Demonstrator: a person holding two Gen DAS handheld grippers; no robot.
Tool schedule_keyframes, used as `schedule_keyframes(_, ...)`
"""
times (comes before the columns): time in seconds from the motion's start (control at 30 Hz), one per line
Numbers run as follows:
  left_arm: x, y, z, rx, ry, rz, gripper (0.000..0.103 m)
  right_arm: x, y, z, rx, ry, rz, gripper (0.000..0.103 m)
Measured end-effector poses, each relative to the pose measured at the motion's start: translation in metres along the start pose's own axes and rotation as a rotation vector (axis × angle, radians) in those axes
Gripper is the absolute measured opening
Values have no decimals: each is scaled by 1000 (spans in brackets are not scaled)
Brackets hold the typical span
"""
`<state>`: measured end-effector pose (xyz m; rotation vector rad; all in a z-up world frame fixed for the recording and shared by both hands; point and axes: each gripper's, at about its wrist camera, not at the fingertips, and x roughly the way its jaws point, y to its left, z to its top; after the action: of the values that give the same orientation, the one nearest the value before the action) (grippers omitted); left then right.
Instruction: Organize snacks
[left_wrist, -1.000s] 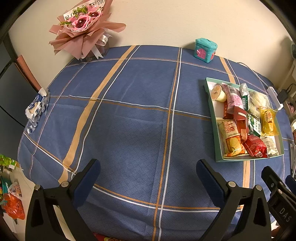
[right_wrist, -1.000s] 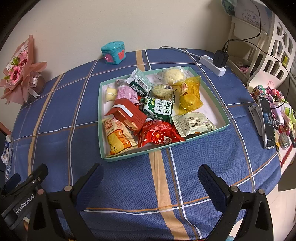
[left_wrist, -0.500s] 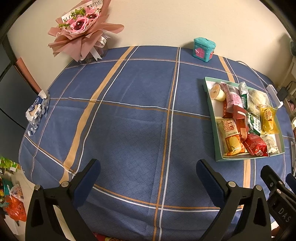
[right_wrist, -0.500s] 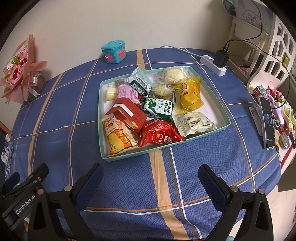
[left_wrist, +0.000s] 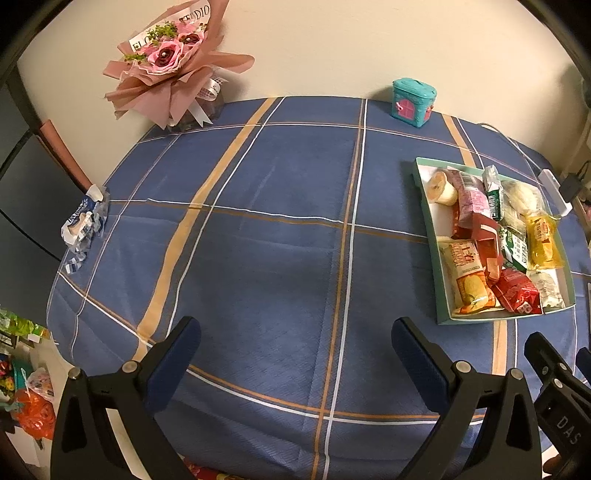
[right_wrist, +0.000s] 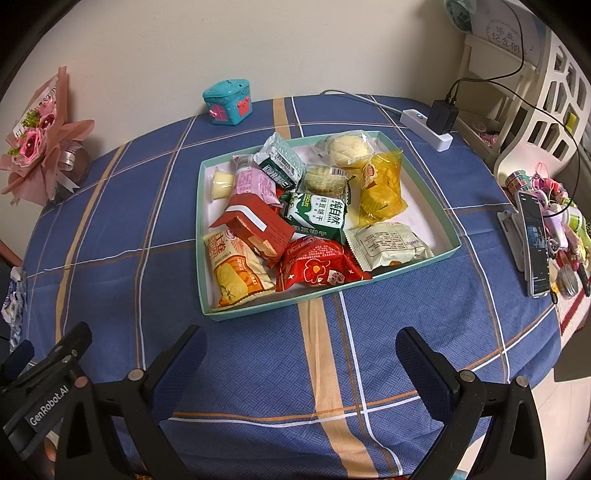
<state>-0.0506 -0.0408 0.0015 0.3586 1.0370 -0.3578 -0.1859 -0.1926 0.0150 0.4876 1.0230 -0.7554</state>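
Right claw (right_wrist: 297, 354) agape — snack tray (right_wrist: 424, 184) ahead

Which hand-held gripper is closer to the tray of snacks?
The right hand-held gripper: the snack tray lies straight ahead of its open fingers. The left hand-held gripper faces bare tablecloth, tray off to its right.
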Motion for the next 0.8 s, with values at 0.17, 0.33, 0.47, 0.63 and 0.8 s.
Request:
schedule_keyframes(0.17,0,1,-1,-5,0,2,103,0,0,0,0,1,0,103)
schedule_keyframes(0.33,-1,0,0,-7,-4,5,103,0,0,0,-1,1,0,103)
schedule_keyframes(0.47,-2,0,-1,-10,-9,6,103,0,0,0,-1,2,0,103)
schedule_keyframes(0.63,-2,2,-1,-19,-7,6,103,0,0,-1,-2,1,0,103)
schedule_keyframes(0.8,-2,2,0,-23,-7,8,103,0,0,1,-2,2,0,103)
